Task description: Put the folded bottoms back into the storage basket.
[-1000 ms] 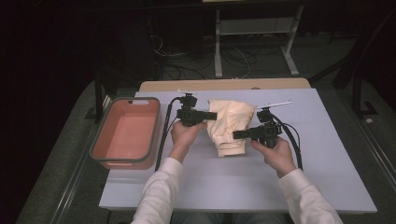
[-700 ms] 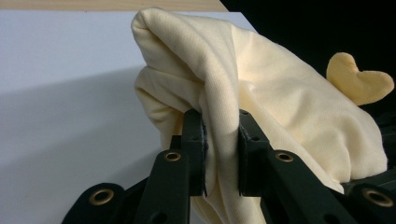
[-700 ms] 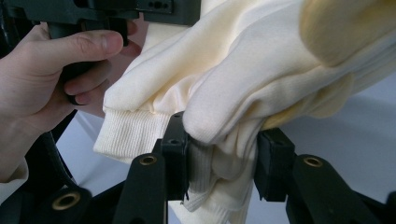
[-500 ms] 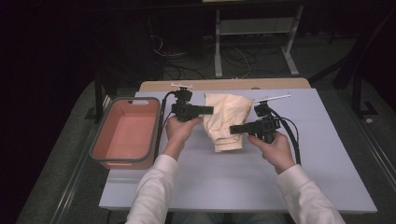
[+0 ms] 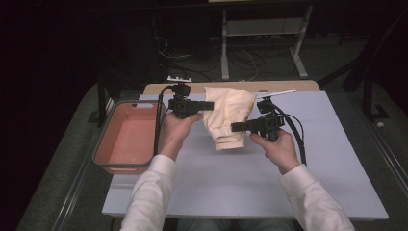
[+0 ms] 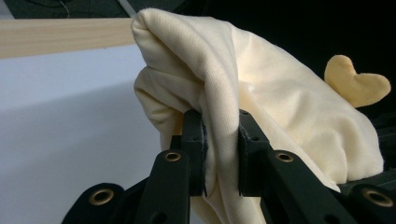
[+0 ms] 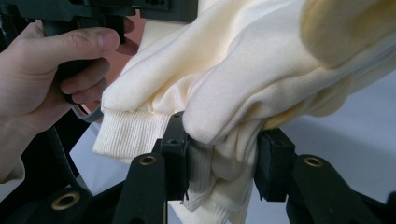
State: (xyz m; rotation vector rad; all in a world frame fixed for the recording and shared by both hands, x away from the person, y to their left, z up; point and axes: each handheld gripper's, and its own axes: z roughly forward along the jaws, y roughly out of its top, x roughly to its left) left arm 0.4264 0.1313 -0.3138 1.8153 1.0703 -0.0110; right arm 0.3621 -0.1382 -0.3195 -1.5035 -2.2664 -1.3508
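Two grippers, one garment, all above your pale grey table (image 5: 308,192)! Off to your left sits the salmon-pink bin (image 5: 126,139), its long side hard against the table's edge. Between your hands hangs the cream garment (image 5: 230,115), bunched and draped, its ribbed cuff lowest, over the table's far middle. Your left gripper (image 5: 208,105) points across at the cloth's upper left, jaws clamped tight on a thick fold of it, fabric pinched between both pads. Your right gripper (image 5: 236,127) comes in from the other side, lower down, jaws squeezed onto a wad of cloth near the ribbed cuff (image 7: 133,133).
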